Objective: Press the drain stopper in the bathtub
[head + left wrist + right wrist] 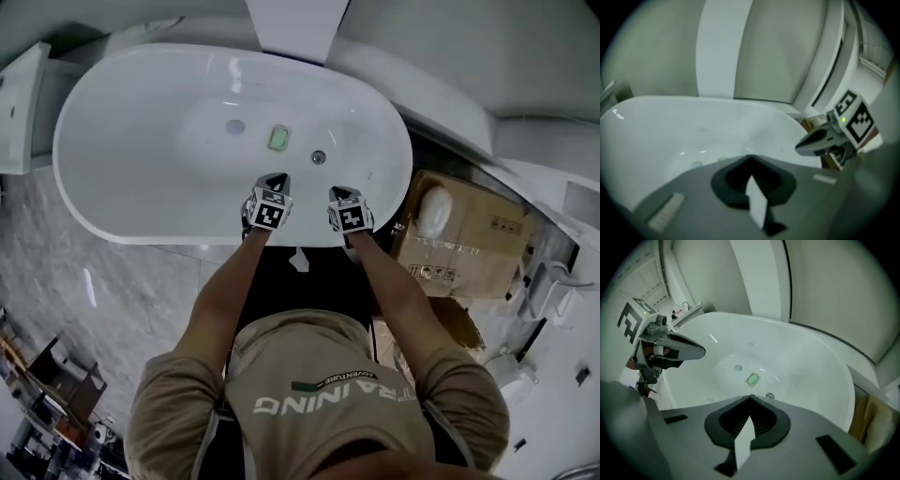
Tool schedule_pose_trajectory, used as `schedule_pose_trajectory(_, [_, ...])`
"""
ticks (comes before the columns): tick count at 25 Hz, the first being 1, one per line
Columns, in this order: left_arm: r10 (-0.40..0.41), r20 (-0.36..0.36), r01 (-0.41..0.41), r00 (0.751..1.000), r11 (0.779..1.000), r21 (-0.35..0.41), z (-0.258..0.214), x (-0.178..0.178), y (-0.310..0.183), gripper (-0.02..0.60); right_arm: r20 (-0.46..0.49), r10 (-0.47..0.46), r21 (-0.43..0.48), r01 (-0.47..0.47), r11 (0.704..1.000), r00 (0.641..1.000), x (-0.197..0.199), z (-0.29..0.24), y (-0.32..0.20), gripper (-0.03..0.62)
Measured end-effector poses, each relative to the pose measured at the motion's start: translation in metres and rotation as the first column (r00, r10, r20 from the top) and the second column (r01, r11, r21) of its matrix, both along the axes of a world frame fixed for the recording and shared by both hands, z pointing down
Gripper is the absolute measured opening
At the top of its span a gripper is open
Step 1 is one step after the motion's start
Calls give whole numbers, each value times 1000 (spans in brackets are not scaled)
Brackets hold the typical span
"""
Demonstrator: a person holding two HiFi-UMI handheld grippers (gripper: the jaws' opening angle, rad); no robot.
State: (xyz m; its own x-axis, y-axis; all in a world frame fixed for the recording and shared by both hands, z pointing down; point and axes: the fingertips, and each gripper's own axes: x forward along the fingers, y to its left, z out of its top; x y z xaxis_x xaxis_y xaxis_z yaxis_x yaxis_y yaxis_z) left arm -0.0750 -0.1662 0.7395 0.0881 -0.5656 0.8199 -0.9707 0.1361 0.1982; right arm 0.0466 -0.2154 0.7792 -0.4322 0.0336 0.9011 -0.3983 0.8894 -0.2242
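White oval bathtub (94, 187) on a marble floor, cardboard boxes (469, 239) to its right. Left gripper (273, 180) and right gripper (341, 192) hover at the near rim, jaws pressed together, empty. Drain stopper (319, 157) sits on the tub floor between them, in plain sight past the right jaw tips. Green pad (278, 139) lies beside it.

Soft, even light; fisheye-dark corners

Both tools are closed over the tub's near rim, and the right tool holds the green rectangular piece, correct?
No. The right tool is closed on nothing; the green rectangular piece lies on the tub floor, as the right gripper view shows. The rest holds.
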Motion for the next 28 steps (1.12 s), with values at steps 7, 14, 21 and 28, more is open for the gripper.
schedule_pose_trajectory(7, [-19, 19, 18, 1000, 999, 51, -68, -2, 13, 2, 99, 93, 19, -95, 995, 991, 5, -83, 5, 8])
schedule_pose_trajectory(14, [-7, 46, 1, 999, 993, 121, -137, -5, 25, 2, 236, 87, 72, -107, 992, 968, -5, -165, 12, 8])
schedule_pose_trajectory(21, [-8, 79, -14, 997, 960, 281, -235, -26, 1, 2, 420, 13, 144, -81, 986, 907, -38, -271, 6, 8])
schedule_pose_trajectory(28, [-11, 170, -63, 985, 904, 423, -324, -56, -21, 2, 556, -26, 216, -115, 970, 831, -80, -365, -24, 9])
